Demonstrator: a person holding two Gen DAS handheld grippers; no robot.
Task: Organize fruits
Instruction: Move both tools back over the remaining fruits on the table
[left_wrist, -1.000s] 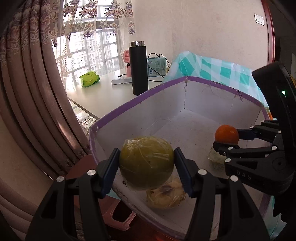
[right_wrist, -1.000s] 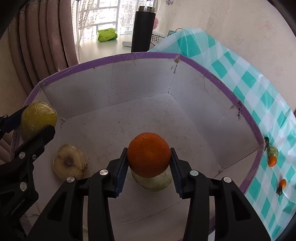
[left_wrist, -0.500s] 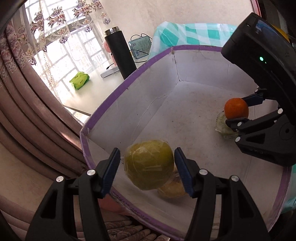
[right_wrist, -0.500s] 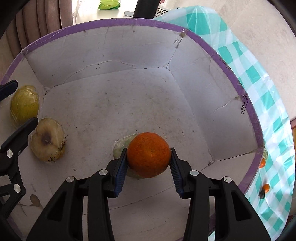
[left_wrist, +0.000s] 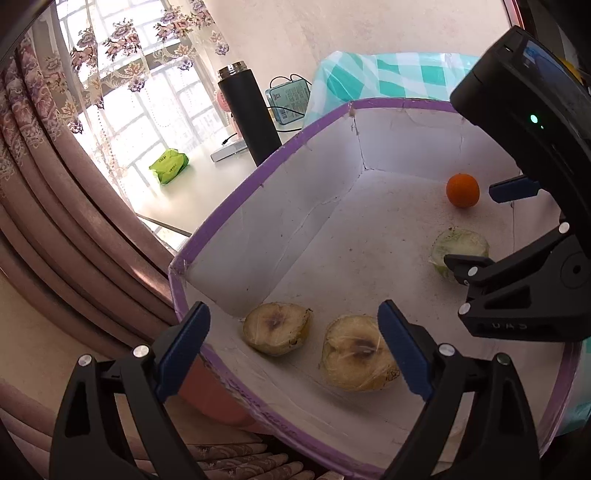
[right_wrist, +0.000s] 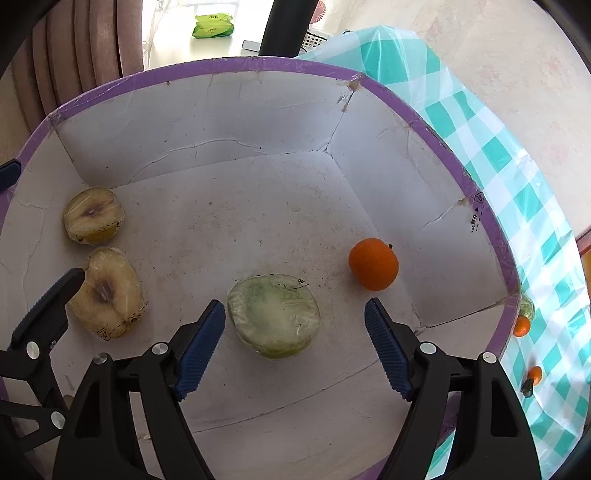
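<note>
Left gripper (left_wrist: 293, 349) jaws apart, nothing between, above near corner of box (left_wrist: 258, 184). Right gripper (right_wrist: 295, 345) jaws apart, empty. Orange (right_wrist: 373, 263) on box floor near right wall, apart from green fruit half (right_wrist: 274, 316) just ahead of right jaws. Two wrapped yellow fruit halves (right_wrist: 93, 215) (right_wrist: 107, 292) side by side at left wall. Checked tablecloth (right_wrist: 517, 155) beyond box.

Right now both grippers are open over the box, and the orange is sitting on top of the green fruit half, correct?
Not quite. Both the left gripper and the right gripper are open over the box, but the orange is not on the green fruit half. It rests on the box floor beside it, apart from it, as the right wrist view shows.
</note>
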